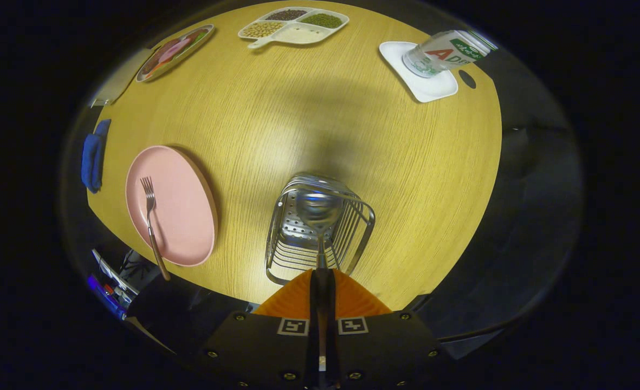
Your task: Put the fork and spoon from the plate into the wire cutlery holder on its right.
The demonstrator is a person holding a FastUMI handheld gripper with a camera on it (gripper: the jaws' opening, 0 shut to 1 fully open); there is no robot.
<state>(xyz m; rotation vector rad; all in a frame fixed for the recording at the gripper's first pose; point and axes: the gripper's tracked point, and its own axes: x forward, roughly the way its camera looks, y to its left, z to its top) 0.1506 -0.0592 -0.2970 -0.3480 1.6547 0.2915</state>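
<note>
Now the gripper (322,276) is clenched on the handle of the spoon (319,214), whose shiny bowl hangs over the wire cutlery holder (298,244), while the fork (150,216) lies on the pink plate (184,216) on the counter (309,119).

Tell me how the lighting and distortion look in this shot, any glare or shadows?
Gripper view: fisheye bends the table edge round; a broad soft shadow lies beyond the wire cutlery holder; glare blurs the bowl of the spoon, which the gripper holds; the fork stays sharp.
</note>
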